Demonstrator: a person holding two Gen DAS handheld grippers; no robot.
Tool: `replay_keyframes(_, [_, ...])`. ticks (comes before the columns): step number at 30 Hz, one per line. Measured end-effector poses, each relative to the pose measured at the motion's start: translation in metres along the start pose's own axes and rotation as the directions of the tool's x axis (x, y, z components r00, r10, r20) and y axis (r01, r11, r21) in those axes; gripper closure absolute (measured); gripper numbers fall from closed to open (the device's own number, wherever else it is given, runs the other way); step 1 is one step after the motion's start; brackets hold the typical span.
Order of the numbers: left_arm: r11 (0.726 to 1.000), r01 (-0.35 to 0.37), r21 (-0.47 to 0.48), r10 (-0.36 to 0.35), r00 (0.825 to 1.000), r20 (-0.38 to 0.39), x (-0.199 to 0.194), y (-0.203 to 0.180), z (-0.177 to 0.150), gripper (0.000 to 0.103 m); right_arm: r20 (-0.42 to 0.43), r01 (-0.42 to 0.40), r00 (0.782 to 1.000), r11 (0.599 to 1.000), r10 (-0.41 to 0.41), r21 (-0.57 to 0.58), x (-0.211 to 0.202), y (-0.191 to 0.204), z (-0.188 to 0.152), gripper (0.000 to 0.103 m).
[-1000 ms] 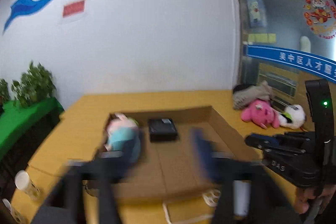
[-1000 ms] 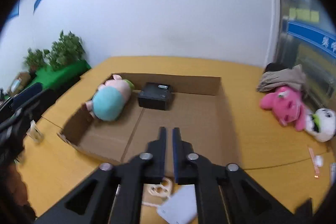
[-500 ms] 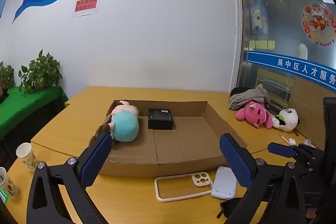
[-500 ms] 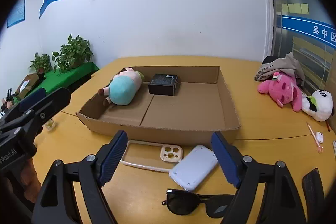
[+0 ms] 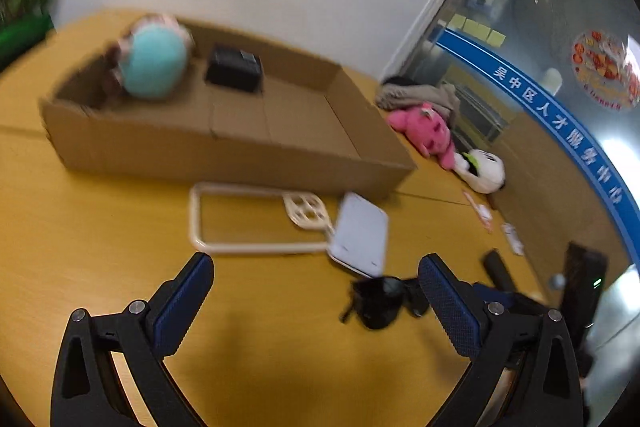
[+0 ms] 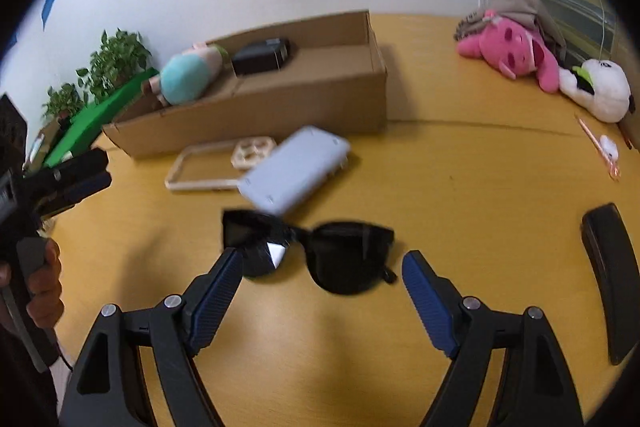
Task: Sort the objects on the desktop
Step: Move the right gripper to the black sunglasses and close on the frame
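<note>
Black sunglasses (image 6: 316,247) lie on the yellow table just ahead of my open, empty right gripper (image 6: 322,269); they also show in the left wrist view (image 5: 380,301). A pale blue flat case (image 6: 294,169) and a cream phone-case frame (image 6: 208,167) lie behind them. My left gripper (image 5: 316,275) is open and empty above the table, near the frame (image 5: 248,223) and the case (image 5: 360,233). A cardboard box (image 6: 304,95) holds a teal plush (image 6: 188,77) and a small black box (image 6: 260,57).
A pink plush (image 6: 512,51) and a white plush (image 6: 600,89) lie at the far right by a grey cloth (image 6: 516,7). A black oblong object (image 6: 612,279) lies at the right. A pen (image 6: 596,147) lies near the plushes. Plants (image 6: 108,67) stand at the left.
Both grippers opened wide from shut or blurred a second ago. Both have since dropped lower and closer to the table; the right one now sits right over the sunglasses.
</note>
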State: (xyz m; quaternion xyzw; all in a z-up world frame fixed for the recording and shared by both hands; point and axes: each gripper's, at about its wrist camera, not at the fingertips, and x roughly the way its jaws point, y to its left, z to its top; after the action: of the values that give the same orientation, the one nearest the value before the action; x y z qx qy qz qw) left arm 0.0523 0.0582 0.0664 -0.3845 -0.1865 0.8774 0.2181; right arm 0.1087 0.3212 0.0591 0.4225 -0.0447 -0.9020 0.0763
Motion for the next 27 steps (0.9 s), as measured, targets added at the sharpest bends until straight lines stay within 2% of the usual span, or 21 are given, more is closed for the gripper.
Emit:
replay_keyframes(4, [0.995,0.096,-0.022,-0.097,0.992,-0.076,0.031,-0.005,-0.005,0.001,0.003,-0.001,1.0,1.0,0.001,0.002,0.01,0.0,-0.001,0.021])
replay_keyframes(7, [0.993,0.114,-0.035,-0.117,0.985,-0.128,0.054,-0.01,-0.009,0.003,-0.004,0.008,1.0,1.0,-0.009,-0.005,0.023,-0.001,0.003,0.021])
replay_keyframes(11, [0.997,0.073,-0.026,-0.077,0.973,-0.219,0.082,-0.017,-0.021,0.016,-0.043,0.004,0.999,0.998,-0.007,-0.064,0.04,0.006,0.002,0.023])
replay_keyframes(14, [0.998,0.059,0.037,-0.049,0.974,-0.219,0.086,-0.028,-0.031,0.024,-0.044,0.047,0.998,0.99,-0.053,-0.131,0.045,0.017,-0.006,0.025])
replay_keyframes(17, [0.992,0.043,0.115,-0.015,0.974,-0.228,0.087,-0.041,-0.041,0.035,-0.039,0.034,0.998,0.99,-0.04,-0.139,0.044,0.023,-0.011,0.041])
replay_keyframes(19, [0.988,0.035,0.153,0.001,0.973,-0.232,0.087,-0.046,-0.046,0.035,-0.042,0.017,0.999,0.989,-0.024,-0.146,0.043,0.028,-0.013,0.056])
replay_keyframes(24, [0.977,-0.008,0.211,0.058,0.971,-0.231,0.084,-0.048,-0.05,0.033,-0.051,0.015,0.998,0.97,-0.028,-0.243,0.039,0.05,-0.018,0.057])
replay_keyframes(27, [0.978,-0.012,0.206,0.061,0.971,-0.231,0.08,-0.043,-0.052,0.031,-0.013,0.053,0.998,0.96,-0.059,-0.276,0.032,0.047,-0.015,0.055])
